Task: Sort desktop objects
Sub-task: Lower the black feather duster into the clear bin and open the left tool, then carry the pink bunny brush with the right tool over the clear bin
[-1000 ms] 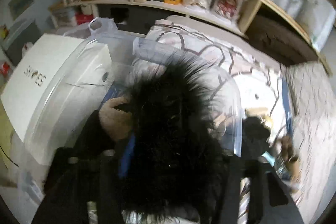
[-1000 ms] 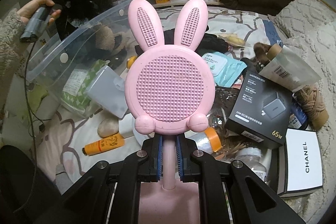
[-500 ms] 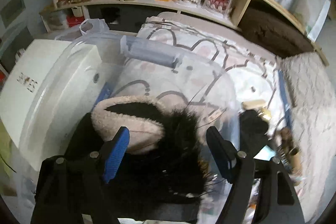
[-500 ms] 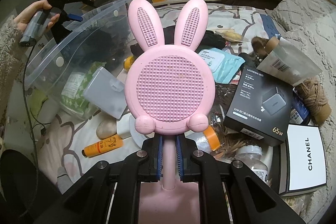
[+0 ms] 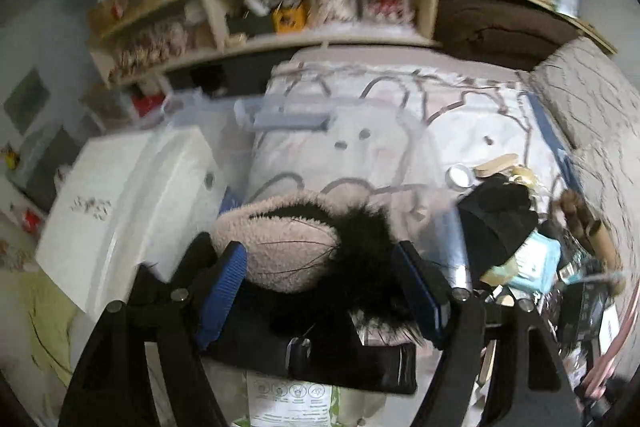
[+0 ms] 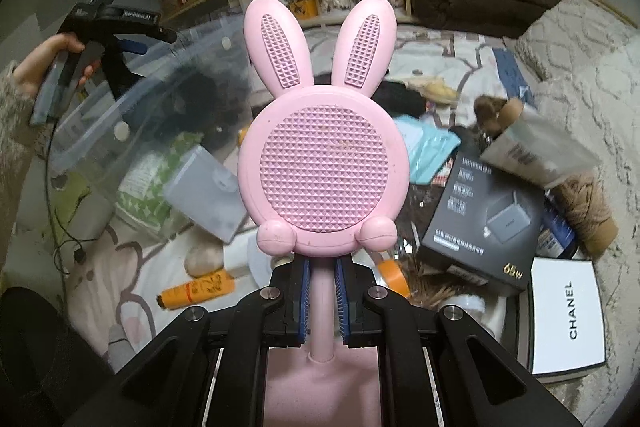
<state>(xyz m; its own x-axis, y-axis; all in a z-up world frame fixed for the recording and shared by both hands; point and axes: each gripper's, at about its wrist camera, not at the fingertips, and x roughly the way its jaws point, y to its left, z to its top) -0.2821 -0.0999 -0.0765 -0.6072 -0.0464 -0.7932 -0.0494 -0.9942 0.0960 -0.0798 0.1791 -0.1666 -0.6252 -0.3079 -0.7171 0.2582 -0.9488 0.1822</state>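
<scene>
The white box [image 6: 566, 317] reads "CHANEL" in black capitals, the word running up its lid. Just beside it, on its upper left and partly over its corner, the dark grey charger box [image 6: 480, 223] carries a gold "65W" on the corner nearest the white box; the rows of pale print on its top are too blurred to read. Well apart from the white box, at the far left, the left gripper [image 6: 120, 23] has a small white label on its black body, too blurred to make out. In the left wrist view the white carton [image 5: 120, 203] shows a smudge of dark lettering, unreadable.
</scene>
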